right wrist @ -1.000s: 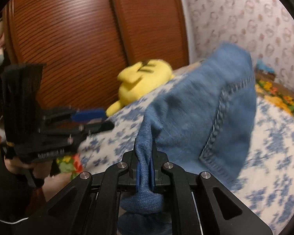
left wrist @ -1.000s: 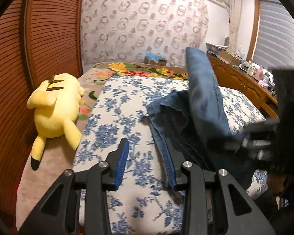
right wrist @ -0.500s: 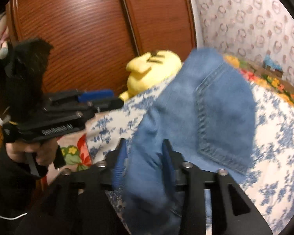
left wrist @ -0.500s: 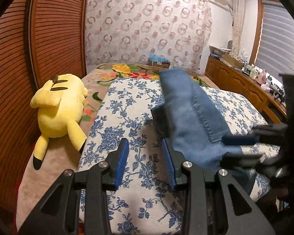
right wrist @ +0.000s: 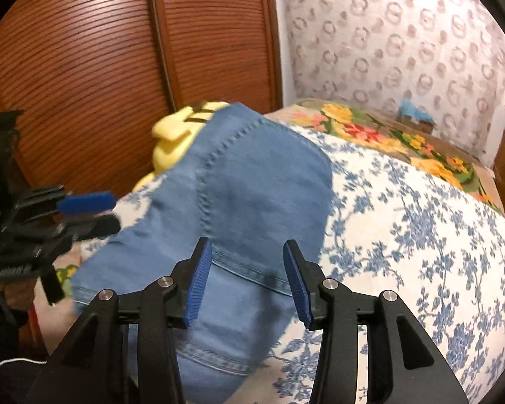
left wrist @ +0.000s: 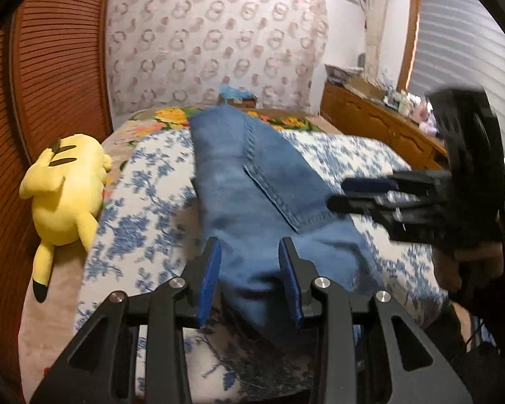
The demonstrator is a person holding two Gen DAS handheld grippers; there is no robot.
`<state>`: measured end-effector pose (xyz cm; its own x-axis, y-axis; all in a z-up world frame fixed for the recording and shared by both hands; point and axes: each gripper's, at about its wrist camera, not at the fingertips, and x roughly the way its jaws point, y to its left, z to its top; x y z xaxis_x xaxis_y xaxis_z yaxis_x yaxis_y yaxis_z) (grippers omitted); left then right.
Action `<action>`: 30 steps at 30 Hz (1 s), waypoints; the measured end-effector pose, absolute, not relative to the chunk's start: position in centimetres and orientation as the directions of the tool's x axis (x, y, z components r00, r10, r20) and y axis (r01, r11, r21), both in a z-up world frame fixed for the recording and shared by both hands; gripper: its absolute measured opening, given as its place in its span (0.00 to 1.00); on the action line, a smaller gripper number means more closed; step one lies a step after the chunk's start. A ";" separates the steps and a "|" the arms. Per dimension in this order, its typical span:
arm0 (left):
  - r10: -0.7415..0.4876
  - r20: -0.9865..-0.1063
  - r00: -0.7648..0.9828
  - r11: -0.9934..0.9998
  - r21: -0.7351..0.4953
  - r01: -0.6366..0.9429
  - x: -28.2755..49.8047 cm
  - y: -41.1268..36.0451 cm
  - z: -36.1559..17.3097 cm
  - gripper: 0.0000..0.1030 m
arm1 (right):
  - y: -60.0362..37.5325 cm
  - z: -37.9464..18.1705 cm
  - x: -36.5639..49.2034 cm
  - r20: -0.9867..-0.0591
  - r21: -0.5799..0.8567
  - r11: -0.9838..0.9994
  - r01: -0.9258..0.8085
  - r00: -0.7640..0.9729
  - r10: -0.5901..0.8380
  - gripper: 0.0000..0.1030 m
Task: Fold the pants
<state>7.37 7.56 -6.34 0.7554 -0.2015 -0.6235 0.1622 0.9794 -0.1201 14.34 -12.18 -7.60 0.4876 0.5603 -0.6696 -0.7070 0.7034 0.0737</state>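
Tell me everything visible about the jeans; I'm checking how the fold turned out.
The jeans are blue denim with lighter stitched seams and a back pocket facing up. They lie folded in a long strip on the blue-flowered bedspread, the near end bunched. The left gripper and right gripper each straddle the cloth; the right's jaws are opening. Neither grips it. The yellow plush lies apart.

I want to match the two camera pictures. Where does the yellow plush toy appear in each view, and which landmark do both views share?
Left wrist view: the yellow plush toy lies at the left, on the bed's edge beside the wooden slatted doors.
Right wrist view: the toy shows upper centre-left, mostly hidden behind the folded jeans.
Shared landmark: the jeans on the blue floral bedspread.
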 end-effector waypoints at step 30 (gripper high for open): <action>-0.175 -0.689 0.704 0.984 -0.151 0.096 9.8 9.7 -8.7 0.37 | -9.2 -10.5 25.4 -0.722 0.136 0.705 -0.696 0.418 0.552 0.66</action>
<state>9.84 9.69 -8.71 0.7039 -0.1745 -0.6885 0.0960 0.9838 -0.1512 25.44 -9.18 -10.46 0.4179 0.5521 -0.7215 -0.6961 0.7049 0.1362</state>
